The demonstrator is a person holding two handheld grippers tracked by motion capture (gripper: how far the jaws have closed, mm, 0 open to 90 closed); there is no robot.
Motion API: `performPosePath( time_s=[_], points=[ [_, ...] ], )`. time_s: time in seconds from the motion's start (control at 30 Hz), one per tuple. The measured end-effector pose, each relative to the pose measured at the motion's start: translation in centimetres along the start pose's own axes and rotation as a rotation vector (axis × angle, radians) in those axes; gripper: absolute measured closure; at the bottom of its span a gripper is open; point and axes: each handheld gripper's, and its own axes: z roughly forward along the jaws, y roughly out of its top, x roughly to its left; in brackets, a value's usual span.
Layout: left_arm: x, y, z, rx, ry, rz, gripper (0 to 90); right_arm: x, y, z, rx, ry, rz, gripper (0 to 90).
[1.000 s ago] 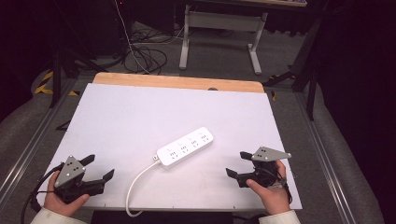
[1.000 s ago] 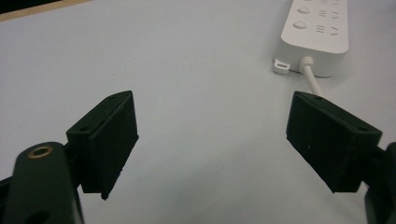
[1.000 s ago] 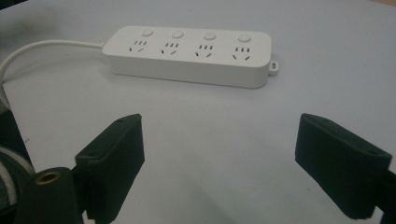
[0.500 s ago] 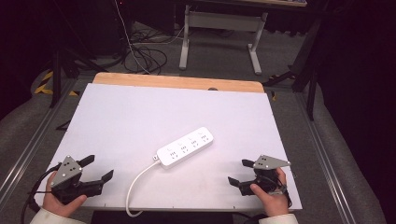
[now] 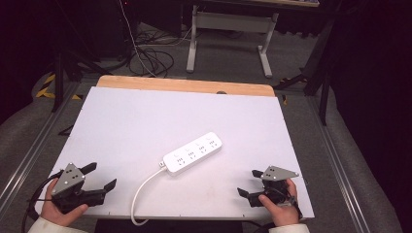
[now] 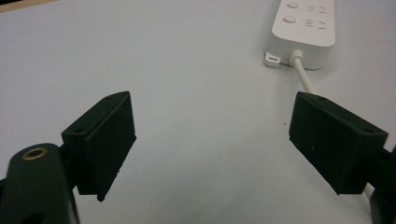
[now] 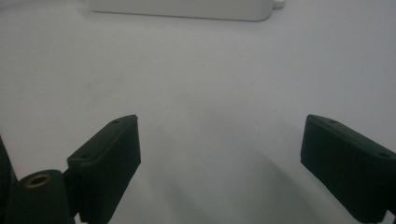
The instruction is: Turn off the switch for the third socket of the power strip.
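White power strip (image 5: 194, 153) lying mid-table, cord (image 5: 141, 194) trailing, left tongs (image 5: 103, 177) and right tongs (image 5: 248, 183) both agape

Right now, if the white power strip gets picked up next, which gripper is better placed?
Probably the left gripper: open, its jaws face the white power strip's cord end. The right gripper, also open, sits about as far away.

a white table top (image 5: 145, 121) with a pale wooden strip (image 5: 184, 86) along its far edge stands on a grey floor (image 5: 228, 53). beyond it, a light metal desk frame (image 5: 228, 22) and loose black cables (image 5: 150, 56) lie in a dim, dark room.
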Motion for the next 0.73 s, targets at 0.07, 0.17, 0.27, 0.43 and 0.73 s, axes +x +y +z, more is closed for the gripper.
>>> performPosePath(
  time_s=[0.07,0.17,0.27,0.43,0.73],
  points=[
    [-0.08,0.02,0.02,-0.003,0.003,-0.001,14.7,-0.06,0.05,-0.08,-0.015,-0.004,0.001,13.3],
    [-0.16,0.10,0.14,-0.013,0.002,-0.005,14.7,-0.16,0.01,-0.23,-0.030,-0.018,0.000,13.7],
    [-0.06,0.14,0.14,-0.020,0.008,-0.008,14.7,-0.27,-0.01,-0.35,-0.045,-0.032,0.003,13.7],
    [0.28,0.07,-0.01,-0.028,0.022,-0.018,14.8,-0.37,-0.06,-0.30,-0.047,-0.039,0.002,13.8],
    [0.11,0.08,0.16,-0.022,0.038,0.000,14.8,-0.34,-0.11,-0.15,-0.041,-0.033,-0.010,14.0]
  ],
)
